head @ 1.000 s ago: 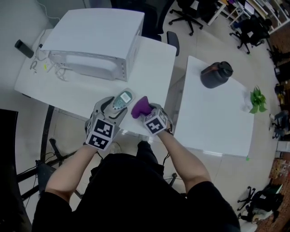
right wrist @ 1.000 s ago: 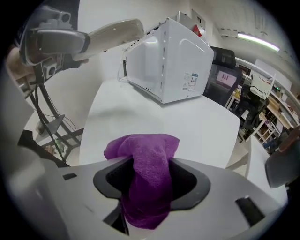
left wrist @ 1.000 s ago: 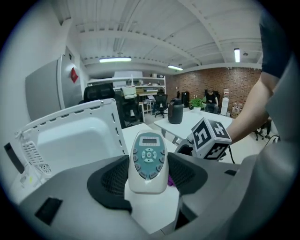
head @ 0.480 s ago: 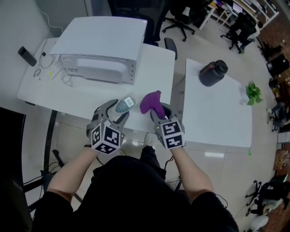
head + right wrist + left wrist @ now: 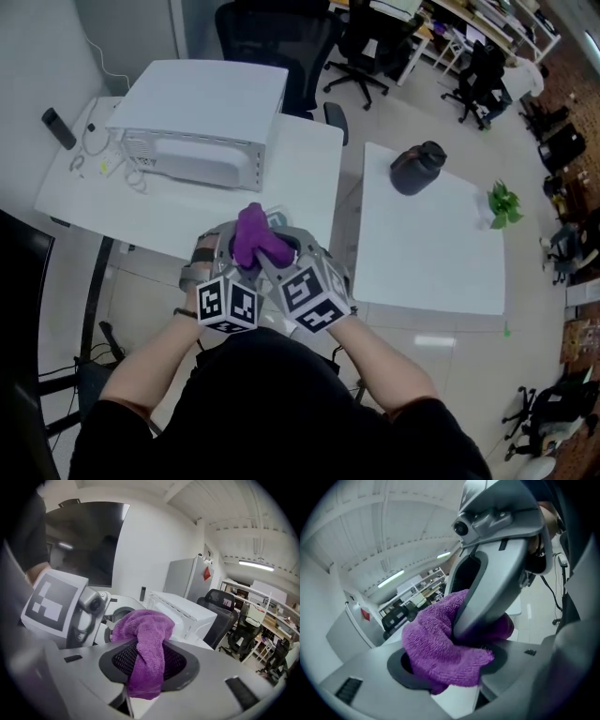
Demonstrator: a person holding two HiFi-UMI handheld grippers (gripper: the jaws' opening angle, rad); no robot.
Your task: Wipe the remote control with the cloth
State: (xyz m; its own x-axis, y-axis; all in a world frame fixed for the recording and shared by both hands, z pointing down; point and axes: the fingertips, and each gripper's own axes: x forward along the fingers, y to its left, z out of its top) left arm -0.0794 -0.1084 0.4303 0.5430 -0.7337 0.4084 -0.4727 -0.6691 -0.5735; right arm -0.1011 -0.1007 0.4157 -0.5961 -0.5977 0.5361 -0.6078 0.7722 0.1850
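- Over the table's (image 5: 169, 220) near edge, my left gripper (image 5: 232, 246) clamps the remote control (image 5: 276, 218), jaws fairly wide.
- My right gripper (image 5: 281, 251), its jaws having just been closing, pinches the purple cloth (image 5: 253, 234) draped over the remote.

The cloth (image 5: 143, 637) is purple terry with a fuzzy, looped, matt pile. The right gripper (image 5: 149, 667) and the left gripper (image 5: 454, 670) have smooth, matt grey plastic shells, and the pads (image 5: 177, 660) are black with a fine mesh texture. The marker cubes on the grippers are matt black and white. What little of the remote control (image 5: 277, 218) shows past the cloth looks like smooth, pale plastic. The desk (image 5: 159, 208) has a smooth, matt white top. The box (image 5: 206, 94) at its far edge has a smooth white casing. The floor (image 5: 398, 103) is glossy pale tile.
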